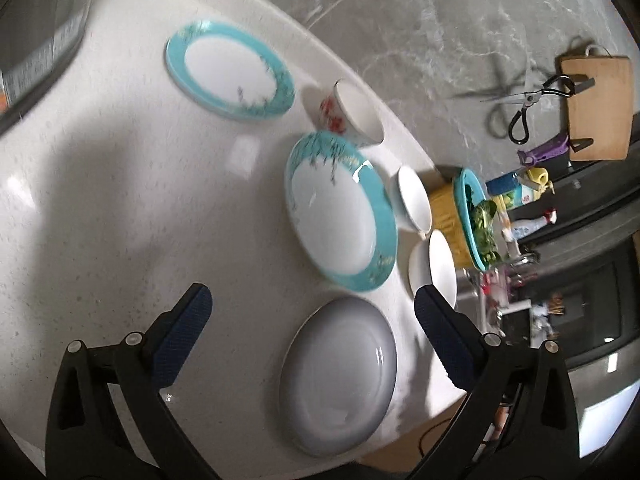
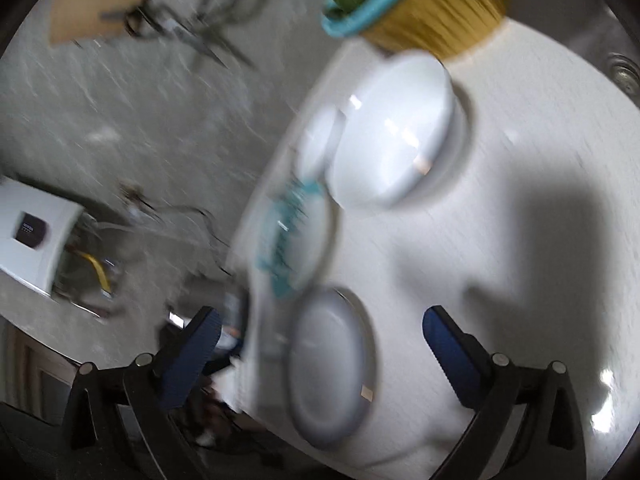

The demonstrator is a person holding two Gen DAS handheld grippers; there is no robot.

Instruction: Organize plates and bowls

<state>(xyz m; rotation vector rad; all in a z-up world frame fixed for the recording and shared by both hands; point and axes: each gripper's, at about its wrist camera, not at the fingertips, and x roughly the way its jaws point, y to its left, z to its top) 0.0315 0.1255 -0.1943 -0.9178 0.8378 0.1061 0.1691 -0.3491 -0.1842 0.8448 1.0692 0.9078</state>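
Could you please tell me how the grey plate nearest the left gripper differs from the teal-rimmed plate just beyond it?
The grey plate is plain pale grey all over; the teal-rimmed plate has a white centre, a broad teal band and a leafy pattern. The grey plate lies nearest the camera, the teal-rimmed plate beyond it, next to two white bowls. Both lie flat, right way up and empty on the white countertop.

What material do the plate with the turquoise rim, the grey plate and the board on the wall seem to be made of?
Turquoise-rimmed plate: likely glazed ceramic or porcelain; glossy, with a bright highlight on the rim and a printed leaf pattern.
Grey plate: probably also glazed ceramic; smooth, with a soft sheen. Melamine cannot be excluded.
Board: looks like wood or bamboo; matt tan surface, no shine.
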